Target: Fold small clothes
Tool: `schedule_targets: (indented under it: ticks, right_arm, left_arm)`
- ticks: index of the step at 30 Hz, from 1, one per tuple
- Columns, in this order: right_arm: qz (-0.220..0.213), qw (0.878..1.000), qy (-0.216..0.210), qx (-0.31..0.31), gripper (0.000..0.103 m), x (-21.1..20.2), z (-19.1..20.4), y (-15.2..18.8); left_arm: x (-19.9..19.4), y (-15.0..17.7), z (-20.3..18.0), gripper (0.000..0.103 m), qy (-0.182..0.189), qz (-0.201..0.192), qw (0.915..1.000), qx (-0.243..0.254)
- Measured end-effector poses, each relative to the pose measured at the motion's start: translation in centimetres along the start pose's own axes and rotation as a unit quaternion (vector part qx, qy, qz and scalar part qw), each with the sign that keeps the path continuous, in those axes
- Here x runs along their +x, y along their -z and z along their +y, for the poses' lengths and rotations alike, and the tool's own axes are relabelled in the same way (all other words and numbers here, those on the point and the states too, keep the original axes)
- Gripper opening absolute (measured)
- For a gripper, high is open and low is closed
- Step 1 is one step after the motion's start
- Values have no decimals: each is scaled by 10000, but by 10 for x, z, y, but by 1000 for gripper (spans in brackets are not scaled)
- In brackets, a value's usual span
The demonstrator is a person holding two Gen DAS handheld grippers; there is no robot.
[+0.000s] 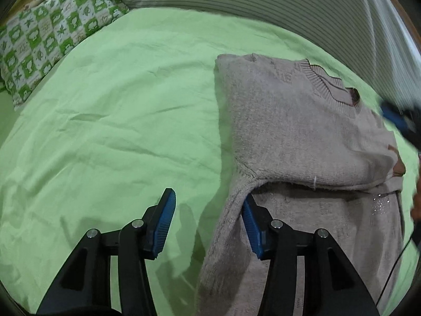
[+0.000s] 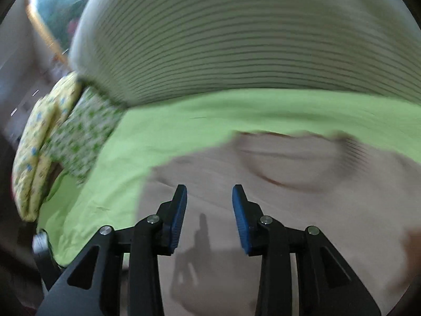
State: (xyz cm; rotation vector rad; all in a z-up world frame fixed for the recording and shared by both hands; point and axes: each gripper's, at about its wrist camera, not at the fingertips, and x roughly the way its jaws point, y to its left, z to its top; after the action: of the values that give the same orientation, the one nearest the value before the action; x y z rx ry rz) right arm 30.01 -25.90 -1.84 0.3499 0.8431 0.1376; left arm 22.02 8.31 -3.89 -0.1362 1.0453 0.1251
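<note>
Green sheet [image 1: 118, 121] covers the bed, with a striped bolster [image 1: 263, 8] along its far edge and a green-and-white patterned pillow [image 1: 50, 34] at the far left corner. No container is in view.

On the right half of the sheet lies a beige knit sweater [image 1: 302, 131], partly folded: its upper part is doubled over the lower, the fold edge running crosswise. Its ribbed collar [image 1: 334, 89] points toward the bolster, and its long axis runs from the near edge of the bed to the far one.

Left tongs [image 1: 208, 226] stand half open at the sweater's left edge; the right pad sits under a raised lip of the knit, the left pad over bare sheet, nothing pinched. Right tongs [image 2: 209, 218], in a blurred view, hang narrowly open over the sweater below the collar, holding nothing.
</note>
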Motion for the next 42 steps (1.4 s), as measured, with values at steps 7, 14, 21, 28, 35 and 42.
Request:
schedule_targets:
  ticks: [7,14,21,28,35,42]
  right_arm:
    - [-424,9761,1336,1659,38,-79,-127,35]
    - [-166,9759,1257,1777,39,-58,-152,32]
    - [-585,9727,1507,1667,49,-74,-152,28]
    - [134,9837,1360,1166,11,-53,-153,24]
    - [-832,9909,654,831,10,-137,-130,6]
    - [496,9800,1735,843,23,-77,-170,38]
  left_arm:
    - [3,-1,-4,60,11,147,9992,-384]
    - [21,-5,-26,65,-270,175,9994,153]
    - [24,4,-39,65,-541,101,9970,549]
    - [29,1,-29,67,-765,92,9965,321]
    - [33,-1,-28,67,-944,109,9951,283]
    - [34,-3,-19,69,-814,214,9964,-50]
